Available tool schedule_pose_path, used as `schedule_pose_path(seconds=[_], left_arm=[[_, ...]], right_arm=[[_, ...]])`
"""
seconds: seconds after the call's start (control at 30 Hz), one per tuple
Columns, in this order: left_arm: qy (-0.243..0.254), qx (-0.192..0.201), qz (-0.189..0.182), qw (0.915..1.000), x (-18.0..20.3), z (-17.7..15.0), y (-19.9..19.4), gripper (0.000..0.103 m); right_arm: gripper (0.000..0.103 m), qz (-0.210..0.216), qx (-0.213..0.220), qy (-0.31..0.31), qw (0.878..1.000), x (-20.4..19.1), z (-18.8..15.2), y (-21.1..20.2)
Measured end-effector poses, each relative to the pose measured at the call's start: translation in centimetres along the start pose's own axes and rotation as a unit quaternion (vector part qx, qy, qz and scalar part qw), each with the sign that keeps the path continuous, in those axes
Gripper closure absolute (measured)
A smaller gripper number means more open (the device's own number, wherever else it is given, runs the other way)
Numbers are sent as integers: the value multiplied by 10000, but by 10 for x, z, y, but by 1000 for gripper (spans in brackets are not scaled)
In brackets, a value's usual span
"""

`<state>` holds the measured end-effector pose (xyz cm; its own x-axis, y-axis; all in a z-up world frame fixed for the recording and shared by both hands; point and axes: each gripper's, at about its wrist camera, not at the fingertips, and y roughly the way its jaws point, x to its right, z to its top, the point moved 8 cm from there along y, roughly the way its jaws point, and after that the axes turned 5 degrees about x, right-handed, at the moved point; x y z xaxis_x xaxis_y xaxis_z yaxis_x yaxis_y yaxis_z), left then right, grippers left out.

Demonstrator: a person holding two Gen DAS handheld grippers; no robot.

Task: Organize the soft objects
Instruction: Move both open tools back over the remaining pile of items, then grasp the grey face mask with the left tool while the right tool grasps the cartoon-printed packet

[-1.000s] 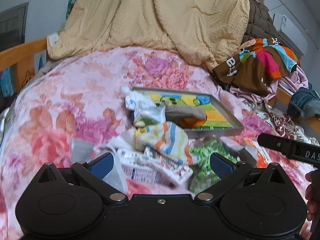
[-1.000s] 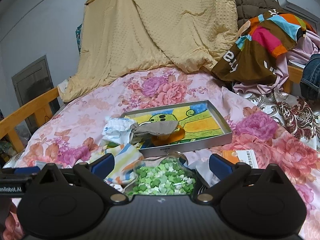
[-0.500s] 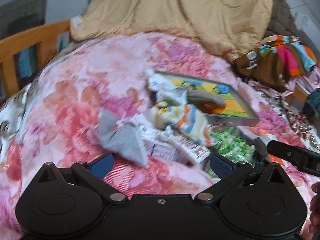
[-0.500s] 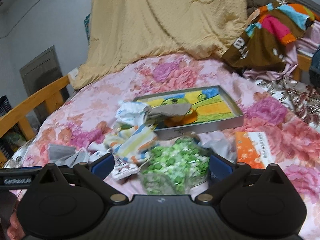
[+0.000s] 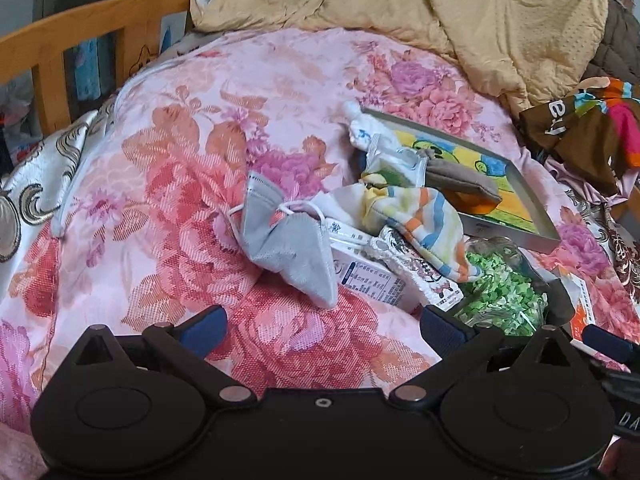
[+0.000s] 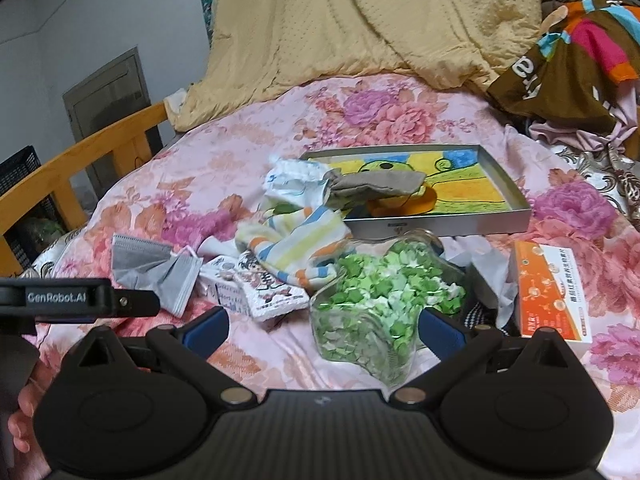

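Observation:
A pile of small items lies on the pink floral bedspread (image 5: 180,184). A grey face mask (image 5: 288,240) (image 6: 156,268) lies at its left. A striped sock (image 5: 420,220) (image 6: 292,244), a white cloth (image 6: 296,180) and a grey-brown pouch (image 5: 460,178) (image 6: 372,188) lie by a grey tray with a cartoon picture (image 5: 532,220) (image 6: 500,184). My left gripper (image 5: 322,324) is open and empty, just short of the mask. My right gripper (image 6: 322,326) is open, its fingers on either side of a clear jar of green paper stars (image 6: 380,304) (image 5: 500,296).
A white carton (image 5: 368,276) and a cartoon-printed packet (image 6: 272,288) lie in the pile. An orange box (image 6: 552,292) lies at the right. A tan blanket (image 6: 360,28) and colourful clothes (image 6: 572,52) are heaped at the back. A wooden bed rail (image 5: 72,48) runs along the left.
Both grippers have pulled back from the pile, and the left one has swung left. The grey mask now lies in full view ahead of the left gripper. Nothing was picked up.

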<state>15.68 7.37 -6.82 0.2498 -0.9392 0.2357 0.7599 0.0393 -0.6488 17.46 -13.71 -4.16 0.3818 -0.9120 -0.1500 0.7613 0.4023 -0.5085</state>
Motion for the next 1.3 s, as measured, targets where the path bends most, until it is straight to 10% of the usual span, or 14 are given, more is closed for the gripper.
schedule_pose_path(seconds=[0.5, 1.3], left_arm=[[1300, -777, -292, 9880, -5, 35, 32, 1], [914, -1244, -533, 9866, -18, 34, 75, 1]], right_arm=[[0, 396, -156, -1182, 9921, -31, 0, 28], [1, 1168, -515, -1641, 9781, -63, -6, 88]])
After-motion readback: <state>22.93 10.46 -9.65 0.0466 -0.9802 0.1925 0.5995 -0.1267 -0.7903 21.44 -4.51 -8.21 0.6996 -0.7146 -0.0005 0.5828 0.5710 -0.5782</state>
